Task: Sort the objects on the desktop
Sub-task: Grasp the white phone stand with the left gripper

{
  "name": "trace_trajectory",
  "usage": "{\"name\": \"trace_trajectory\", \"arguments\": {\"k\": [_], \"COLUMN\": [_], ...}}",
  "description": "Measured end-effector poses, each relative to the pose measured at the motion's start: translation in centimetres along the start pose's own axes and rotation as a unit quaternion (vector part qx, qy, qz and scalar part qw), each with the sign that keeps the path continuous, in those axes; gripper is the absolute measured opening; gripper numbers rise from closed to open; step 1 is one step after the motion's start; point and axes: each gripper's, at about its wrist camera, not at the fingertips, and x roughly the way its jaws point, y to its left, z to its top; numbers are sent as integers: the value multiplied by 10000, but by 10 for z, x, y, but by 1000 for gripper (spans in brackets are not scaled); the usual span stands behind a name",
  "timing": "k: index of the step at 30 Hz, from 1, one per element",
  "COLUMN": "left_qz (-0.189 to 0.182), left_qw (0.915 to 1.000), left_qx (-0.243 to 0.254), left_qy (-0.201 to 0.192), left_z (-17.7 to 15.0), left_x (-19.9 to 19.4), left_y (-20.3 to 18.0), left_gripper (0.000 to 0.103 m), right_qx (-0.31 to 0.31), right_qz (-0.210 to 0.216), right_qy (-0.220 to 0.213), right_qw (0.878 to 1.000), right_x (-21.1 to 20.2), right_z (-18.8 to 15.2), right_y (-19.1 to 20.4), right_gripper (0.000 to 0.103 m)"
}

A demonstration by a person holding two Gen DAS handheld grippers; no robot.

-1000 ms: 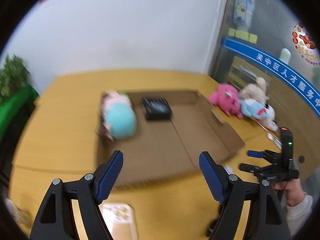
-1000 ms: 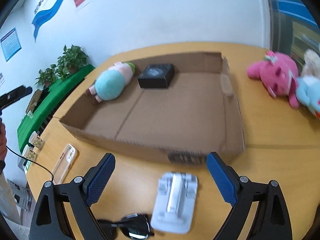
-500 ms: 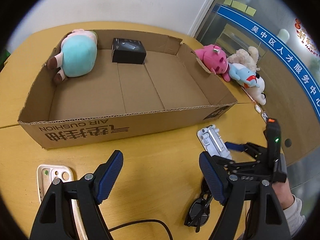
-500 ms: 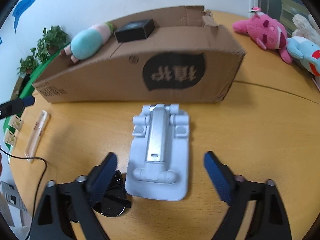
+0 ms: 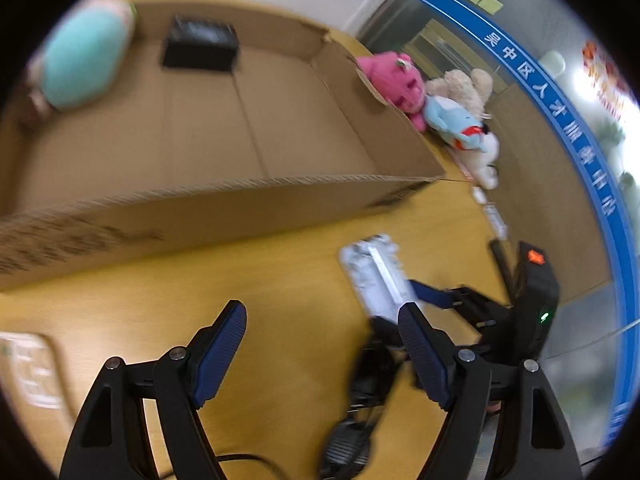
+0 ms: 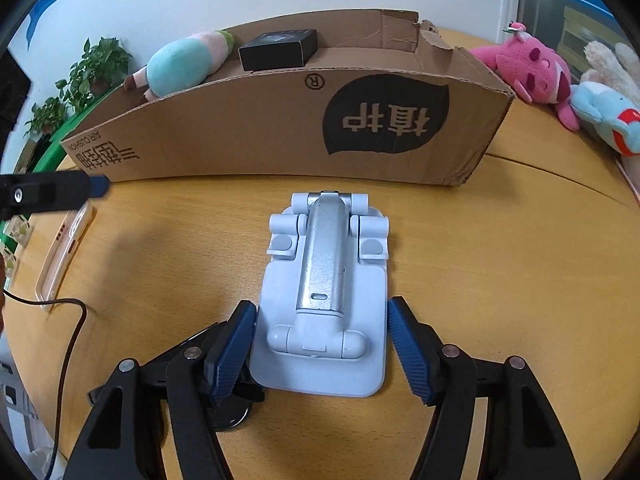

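A folded white phone stand point(image 6: 326, 300) lies flat on the wooden table in front of a shallow cardboard box point(image 6: 280, 128). My right gripper point(image 6: 322, 350) is open, its blue pads on either side of the stand's near end, close to its edges. In the left wrist view the stand point(image 5: 376, 276) lies right of centre with the right gripper point(image 5: 472, 304) at it. My left gripper point(image 5: 320, 344) is open and empty above the table. The box holds a teal plush point(image 6: 180, 66) and a black box point(image 6: 278, 48).
Black sunglasses point(image 5: 360, 408) lie beside the stand's near end. A phone in a clear case point(image 6: 64, 252) and a black cable point(image 6: 68, 344) lie at the left. Pink point(image 6: 532, 68) and blue point(image 6: 608, 116) plush toys lie right of the box. Plants point(image 6: 92, 76) stand at the far left.
My right gripper has moved forward and down until its pads flank the stand, and its jaws have narrowed. My left gripper has swung right and lower; its view is blurred.
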Motion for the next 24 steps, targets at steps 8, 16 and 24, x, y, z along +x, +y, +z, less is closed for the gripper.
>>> {"name": "trace_trajectory", "arguments": {"k": [8,16,24], "left_qz": [-437,46,264], "left_qw": [9976,9973,9987], "left_qx": [-89,-169,-43], "left_qy": [520,716,435], "left_z": [14,17,15], "left_x": [56,81,59], "left_y": [-21,-32,-40], "left_gripper": [78,57,49], "right_qx": [385,190,67], "right_qz": [394,379,297], "right_qy": [-67,-304,-439], "right_qw": [9985,9986,9986], "right_x": [-2,-10,-22], "right_z": [7,16,18], "right_y": [-7,8,14], "right_gripper": [65,65,65]}}
